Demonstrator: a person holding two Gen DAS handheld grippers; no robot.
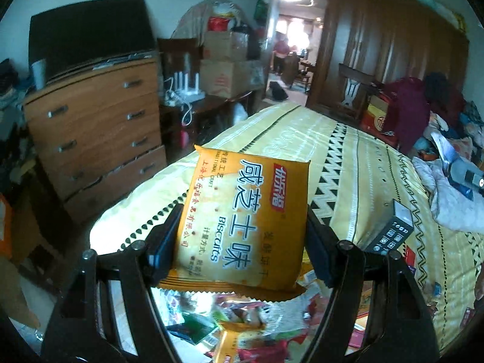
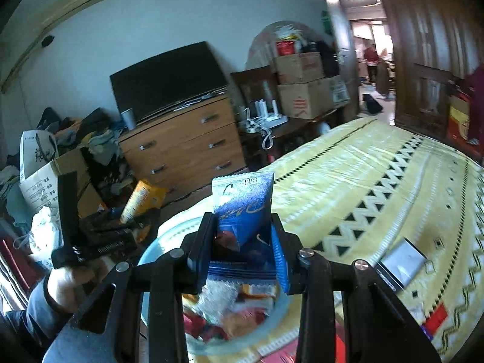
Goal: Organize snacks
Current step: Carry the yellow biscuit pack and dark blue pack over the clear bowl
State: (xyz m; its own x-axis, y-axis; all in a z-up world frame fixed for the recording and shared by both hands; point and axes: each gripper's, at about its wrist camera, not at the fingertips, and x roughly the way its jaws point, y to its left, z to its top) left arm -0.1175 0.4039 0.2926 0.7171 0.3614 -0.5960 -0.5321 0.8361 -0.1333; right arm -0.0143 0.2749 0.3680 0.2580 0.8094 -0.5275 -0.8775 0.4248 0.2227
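Note:
An orange biscuit packet with white lettering is clamped between the pads of my left gripper, raised above the bed. Under it lies a blurred heap of snack packets. My right gripper is shut on a blue snack packet, held over a pale blue round basin with several snacks inside. In the right wrist view, a hand holds the left gripper at the left, with the orange biscuit packet sticking out beyond it.
A bed with a yellow patterned cover fills the right. A small dark box and loose packets lie on it. A wooden chest of drawers stands left, cardboard boxes behind, and a wardrobe at far right.

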